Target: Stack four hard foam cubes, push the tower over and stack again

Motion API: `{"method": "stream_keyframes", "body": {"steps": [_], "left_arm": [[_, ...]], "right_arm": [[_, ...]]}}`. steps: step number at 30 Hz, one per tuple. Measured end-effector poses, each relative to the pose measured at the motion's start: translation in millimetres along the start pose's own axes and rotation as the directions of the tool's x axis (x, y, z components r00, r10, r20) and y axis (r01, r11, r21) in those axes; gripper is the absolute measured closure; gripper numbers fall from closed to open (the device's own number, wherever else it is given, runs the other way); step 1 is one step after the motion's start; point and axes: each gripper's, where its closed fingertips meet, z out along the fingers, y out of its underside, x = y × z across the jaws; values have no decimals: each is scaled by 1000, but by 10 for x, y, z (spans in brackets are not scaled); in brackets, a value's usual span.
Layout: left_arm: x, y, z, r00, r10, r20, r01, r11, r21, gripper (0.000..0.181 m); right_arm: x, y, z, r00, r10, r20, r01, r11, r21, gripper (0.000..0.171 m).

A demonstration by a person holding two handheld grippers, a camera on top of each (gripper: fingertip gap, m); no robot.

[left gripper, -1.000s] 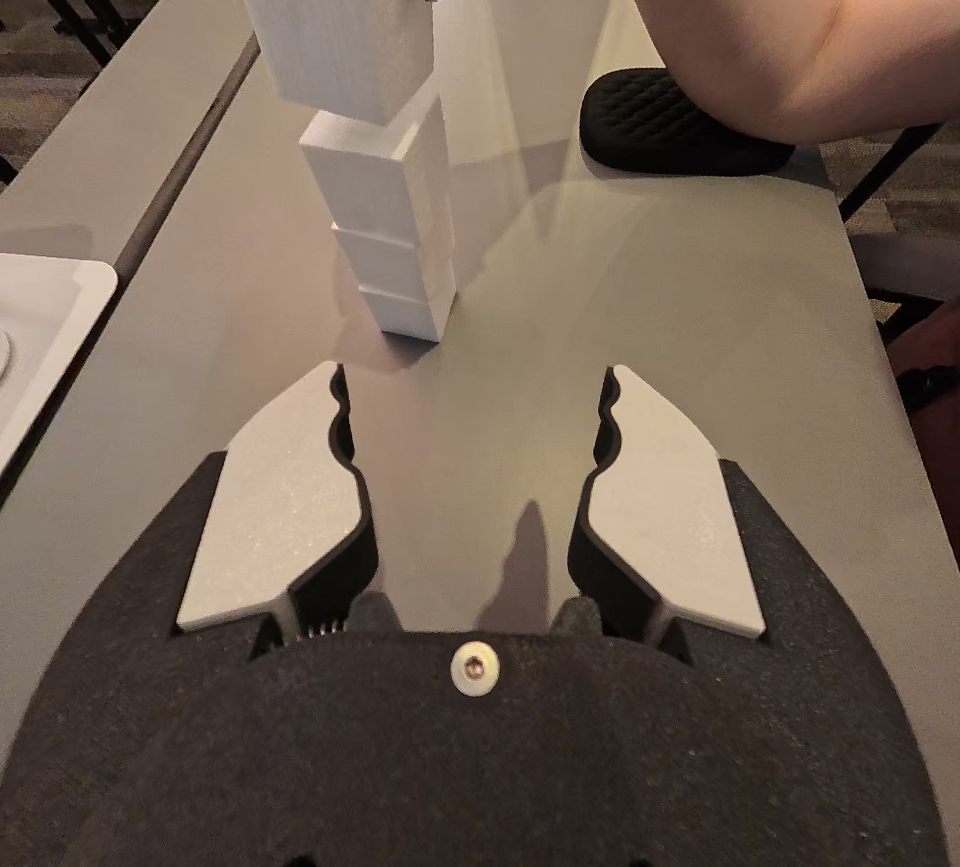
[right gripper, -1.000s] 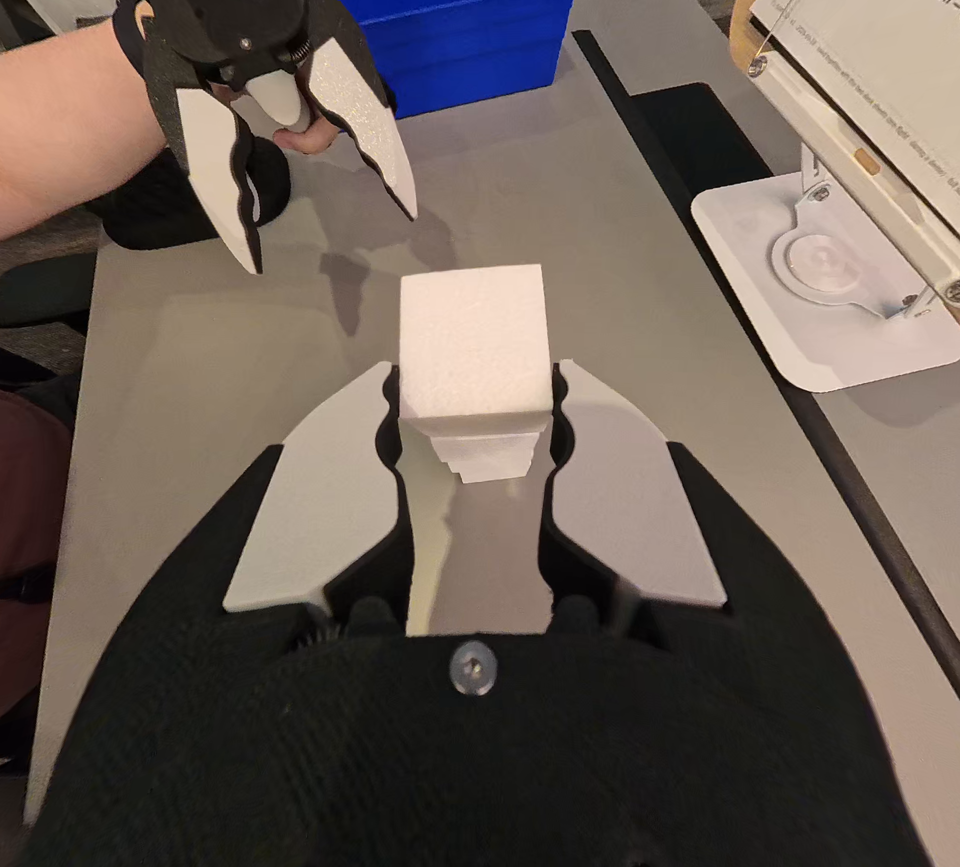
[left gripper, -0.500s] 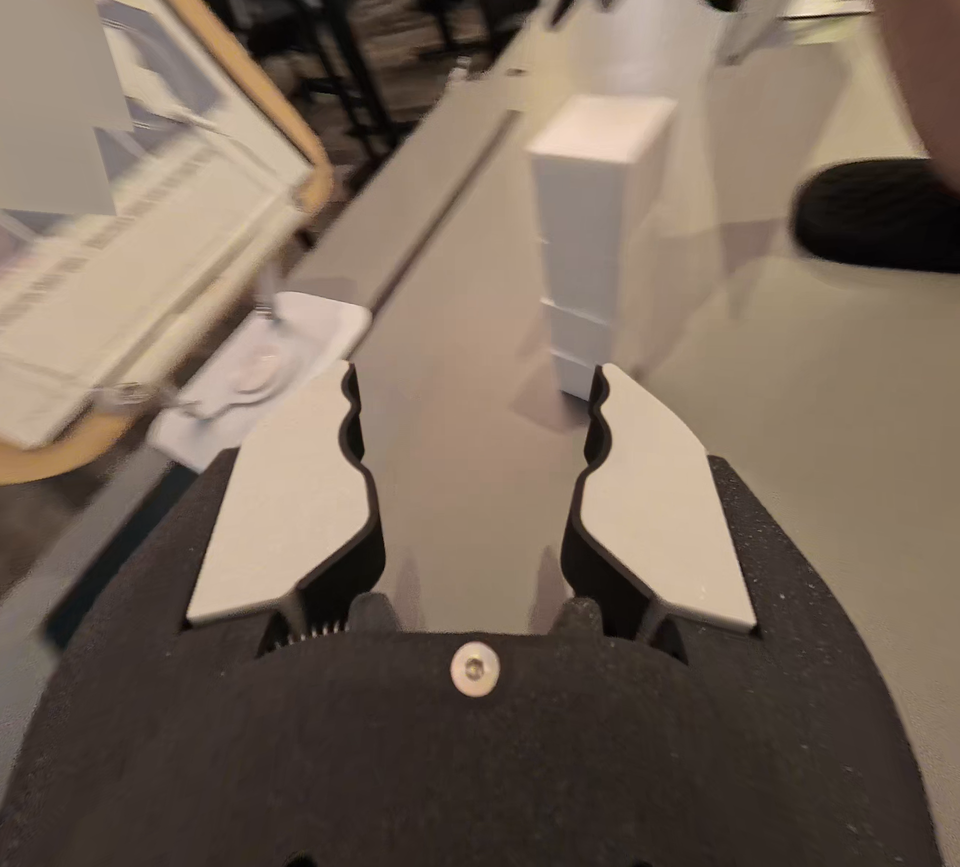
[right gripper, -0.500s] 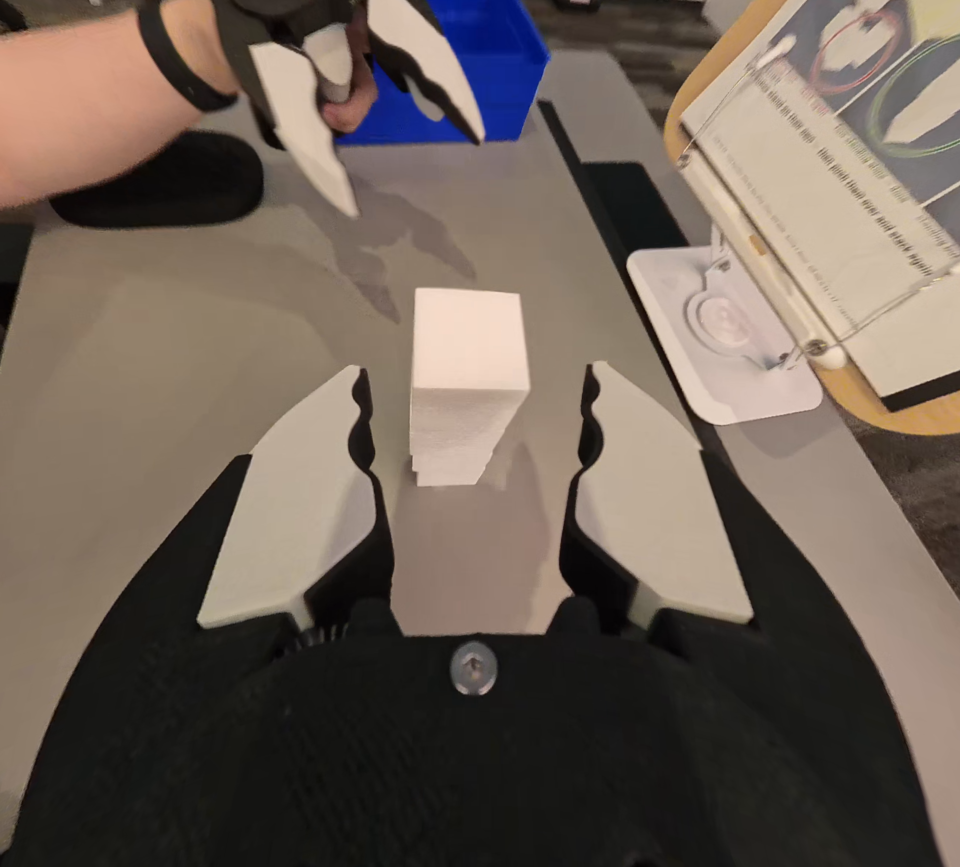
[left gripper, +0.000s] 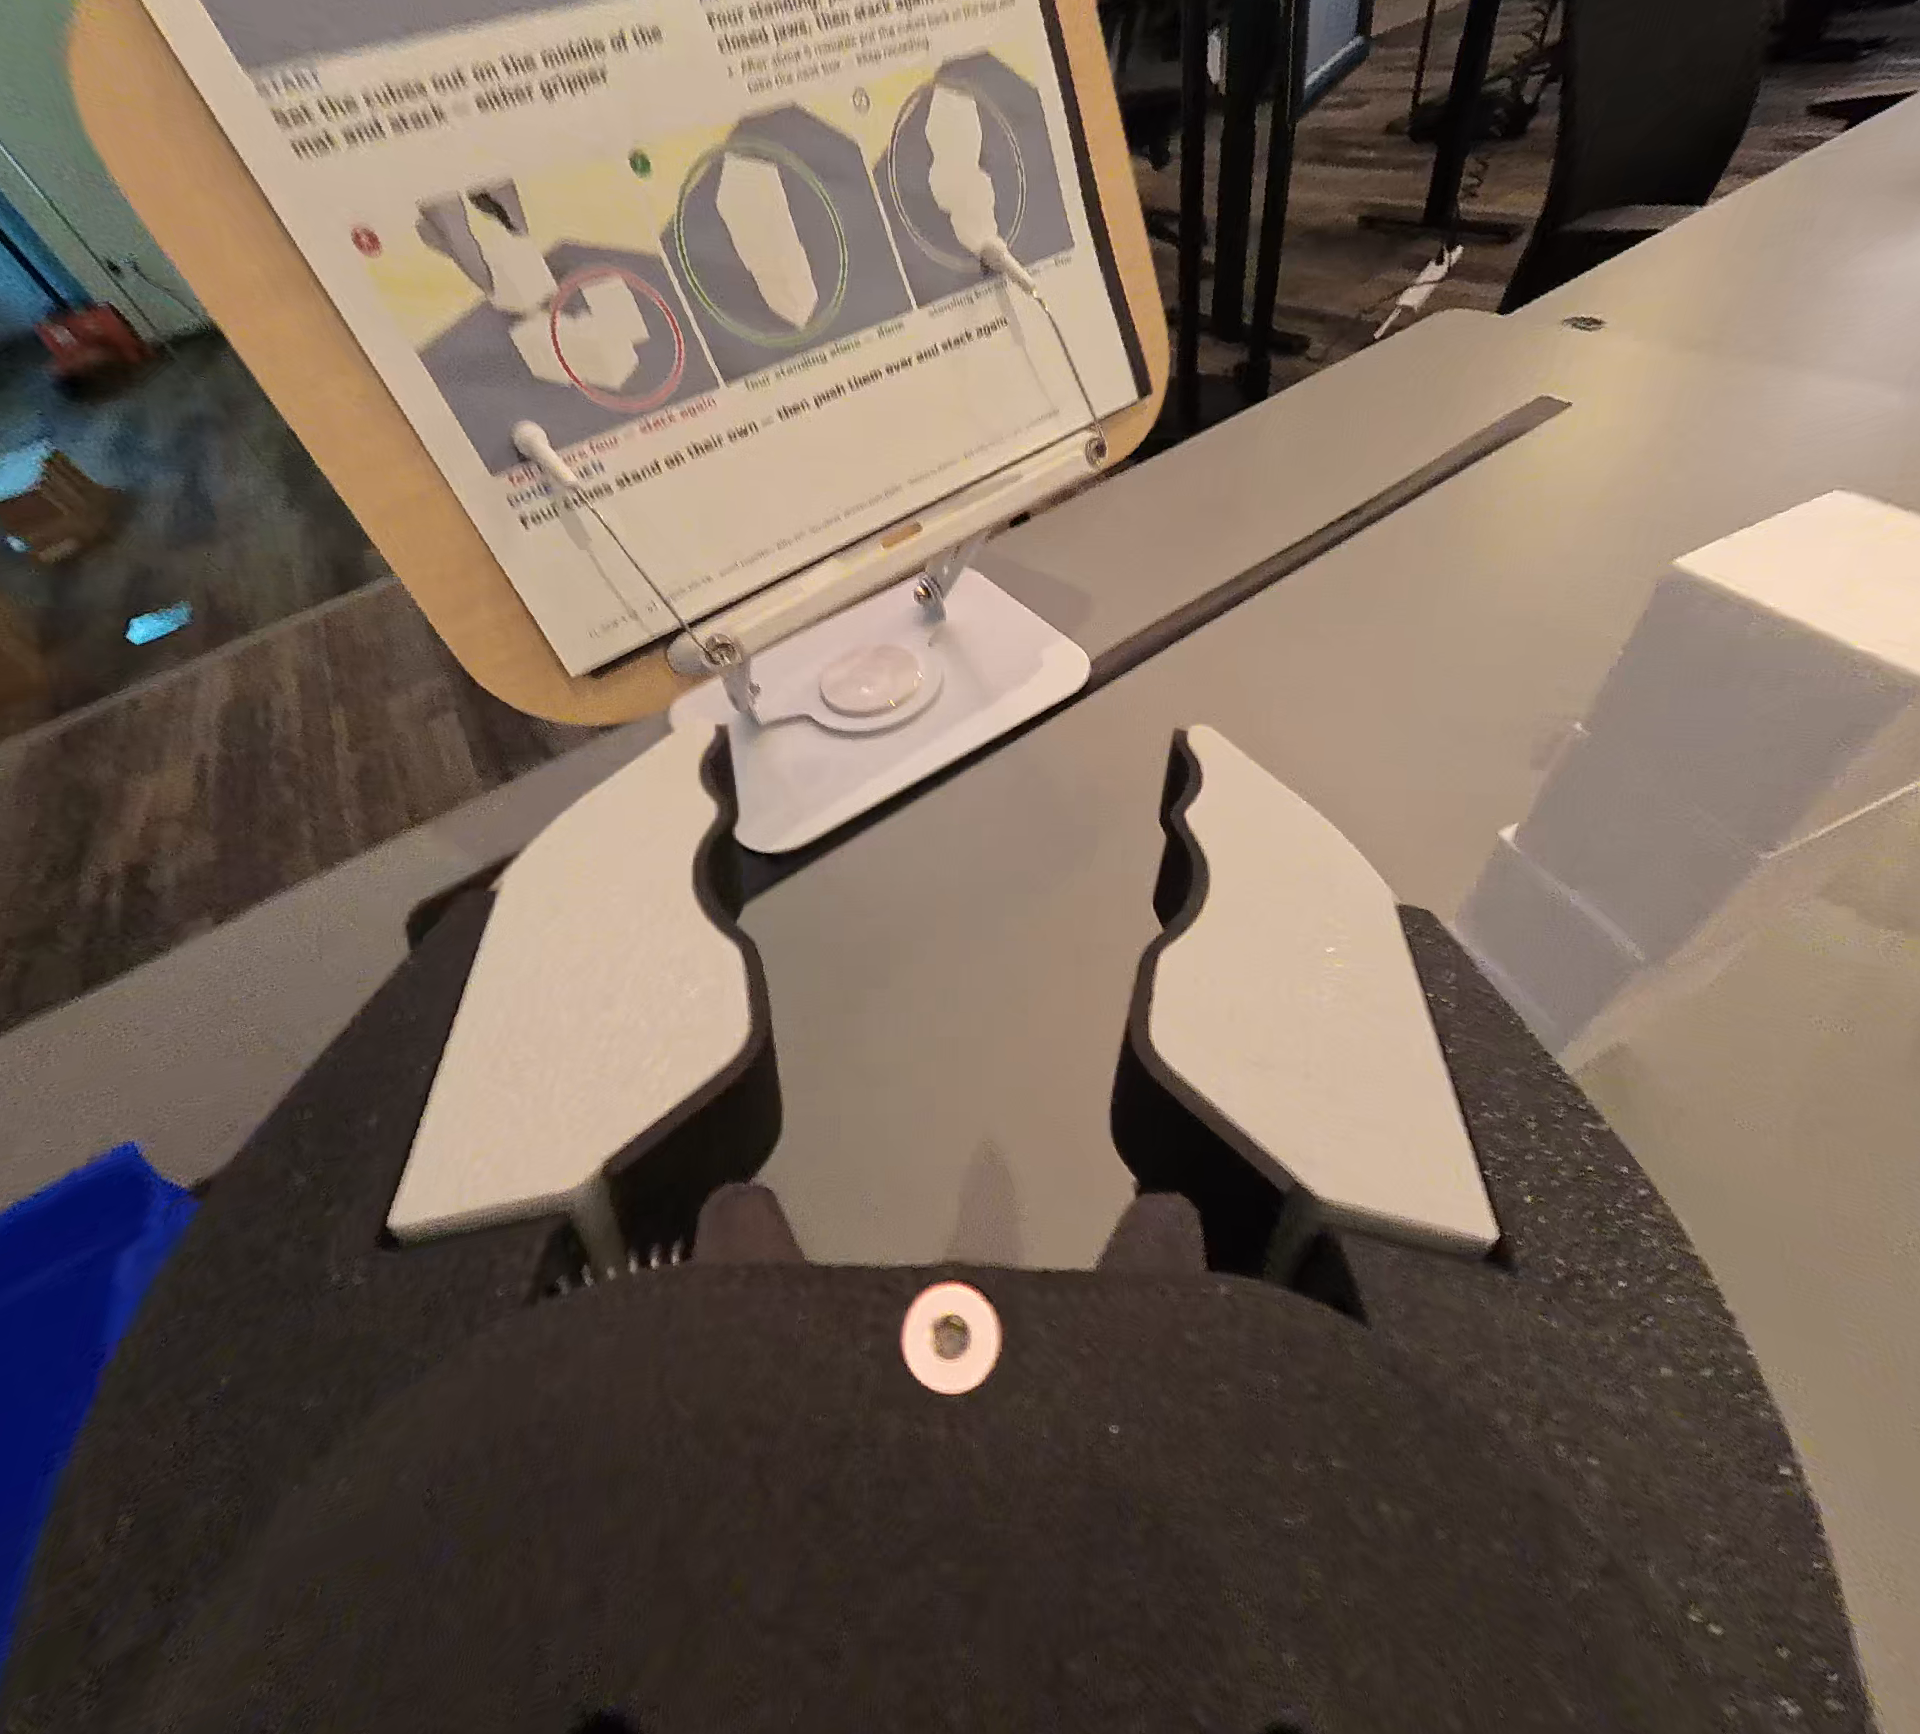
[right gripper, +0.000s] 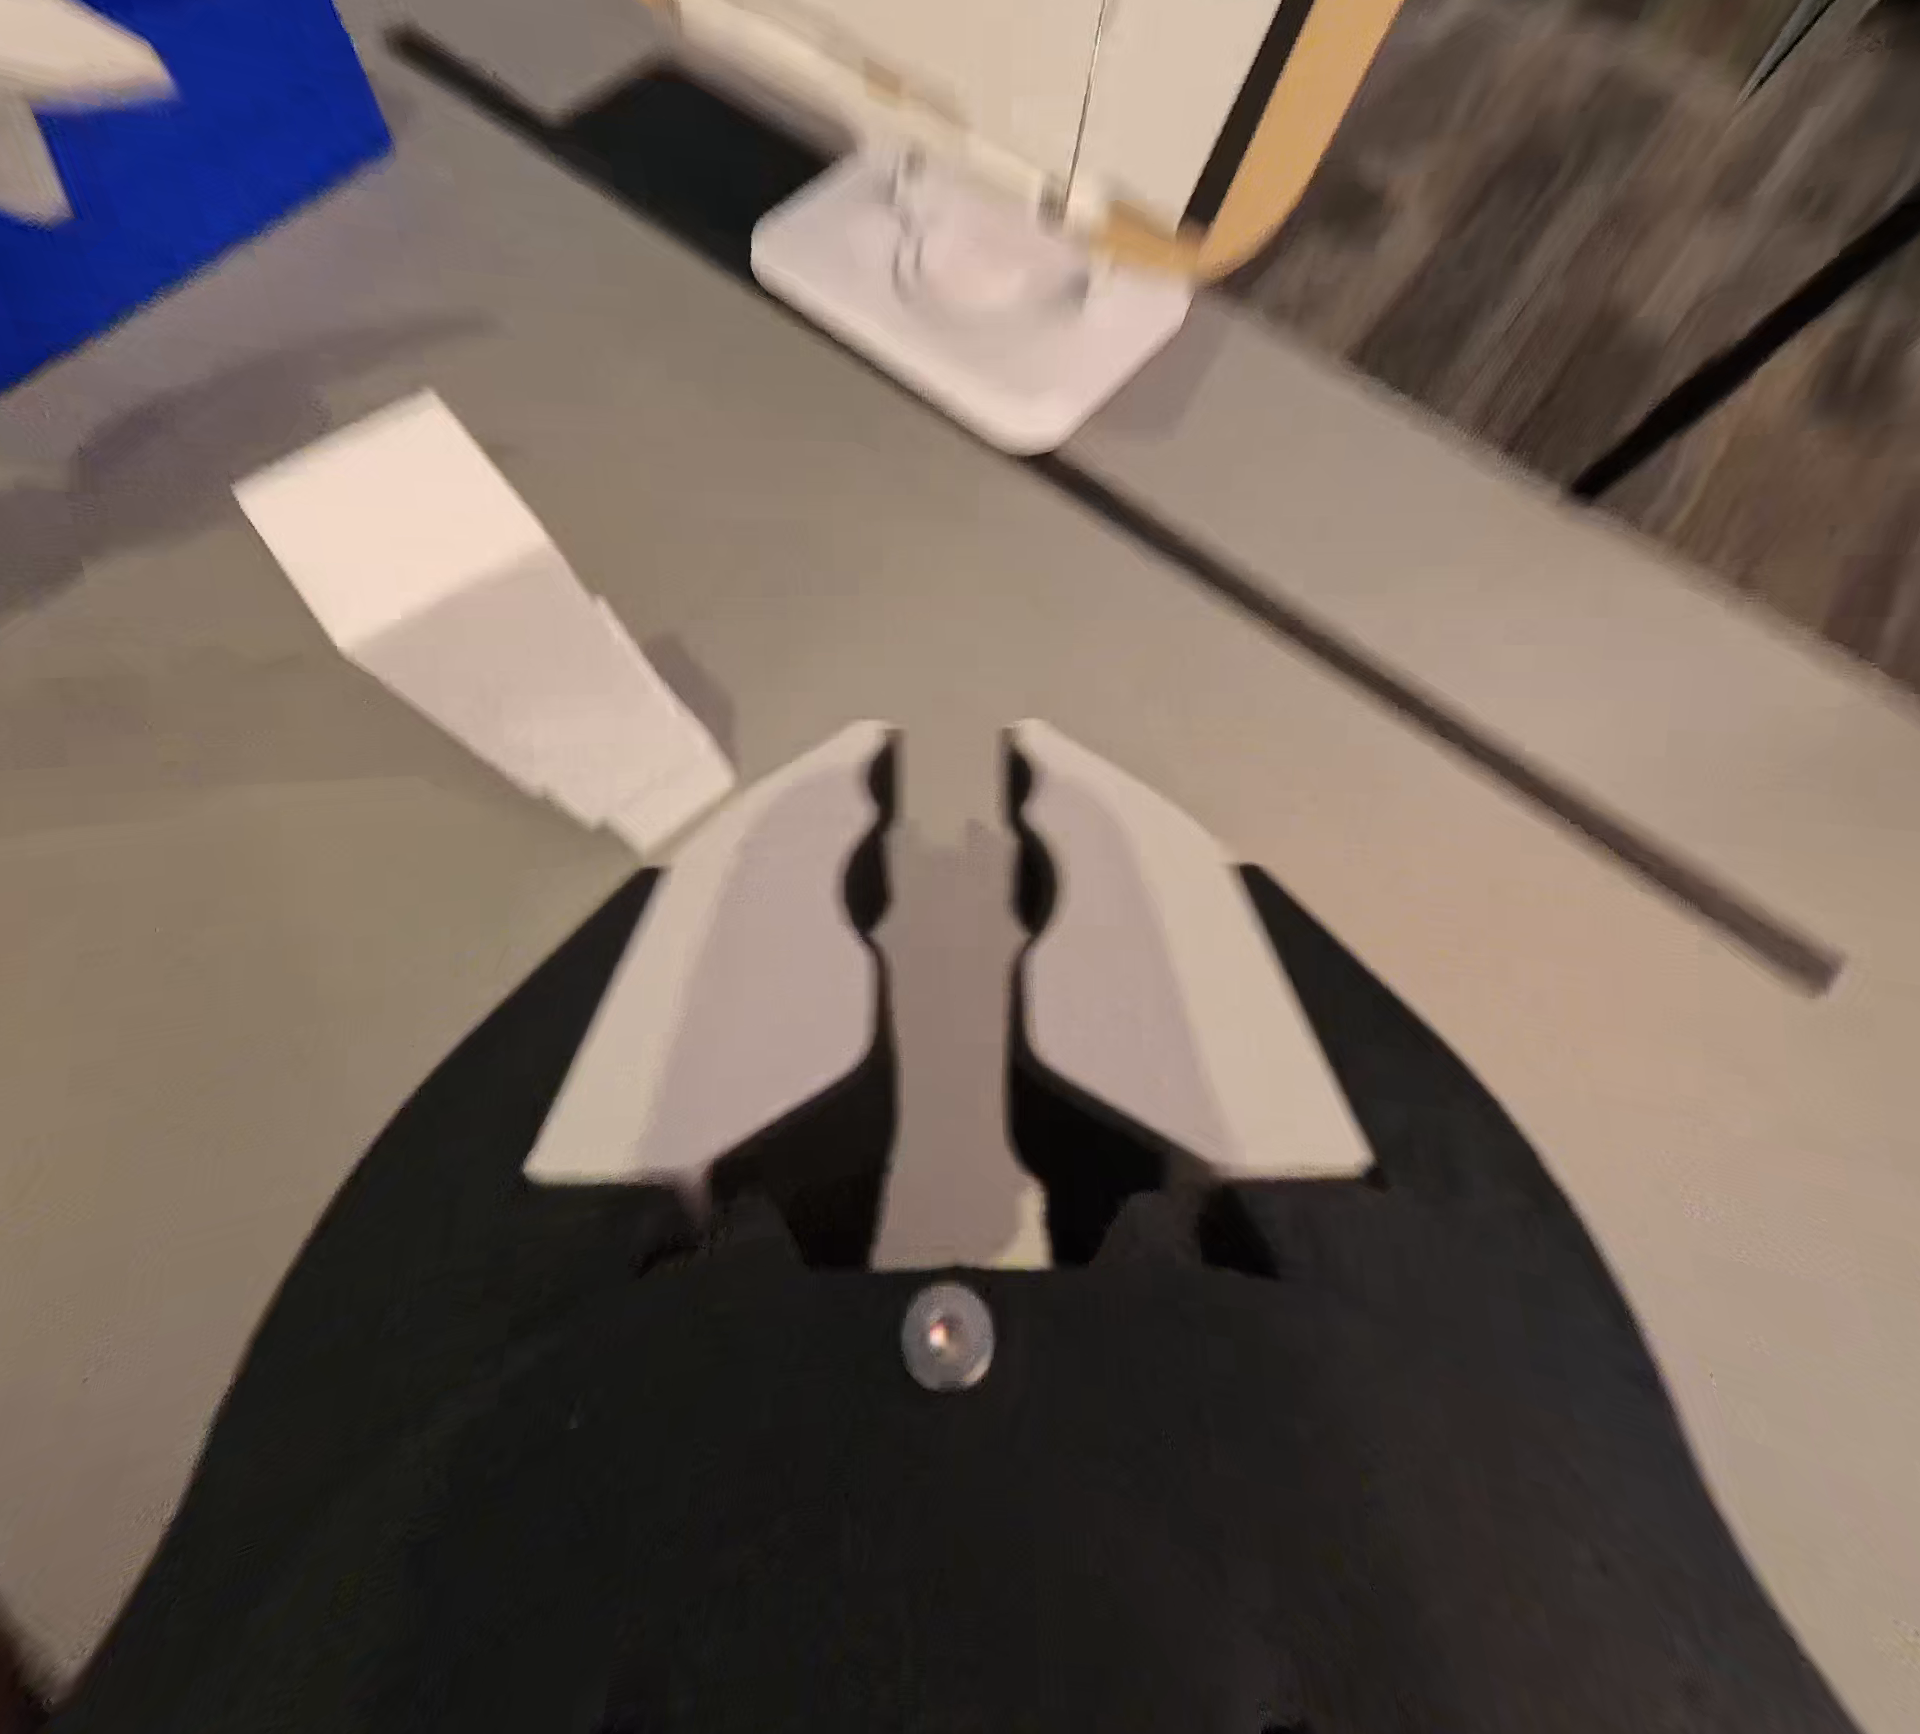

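- White foam cubes [right gripper: 488, 624] stand as one tower on the grey table [right gripper: 1299, 697], at ten o'clock from my right gripper [right gripper: 948, 734] and just beside its left fingertip (that view is blurred, so I cannot tell if they touch).
- My right gripper is nearly closed, a narrow slit between the fingers, with nothing in it.
- My left gripper [left gripper: 945, 739] is wide open and empty; the tower sits at three o'clock from it.
- At twelve o'clock, an instruction board [left gripper: 623, 209] on its white stand [left gripper: 935, 708].
- Blue bin [right gripper: 166, 126] at ten o'clock in the right view.
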Motion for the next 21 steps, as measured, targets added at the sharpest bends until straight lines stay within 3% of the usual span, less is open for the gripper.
{"method": "stream_keyframes", "body": {"steps": [1, 6, 11, 15, 21], "left_arm": [[-8, 7, 7, 999, -32, -13, 32, 999, -12, 102], [47, -44, -33, 990, -105, -95, 105, 994, -6, 105], [-32, 7, -84, 989, -108, -101, 104, 994, -45, 104], [-72, -47, -163, 967, -189, -168, 188, 982, -20, 110], [-218, -35, -241, 950, -244, -195, 245, 969, -23, 111]], "right_arm": [[9, 167, 89, 999, 46, 17, -44, 996, -79, 170], [54, 1125, 596, 979, 189, -83, -206, 903, -376, 171], [-149, 1782, 899, 927, 348, -138, -368, 782, -503, 171], [-295, 1723, 1040, 904, 403, -140, -418, 768, -485, 171], [-554, 1112, 1218, 934, 336, -126, -355, 817, -455, 171]]}}
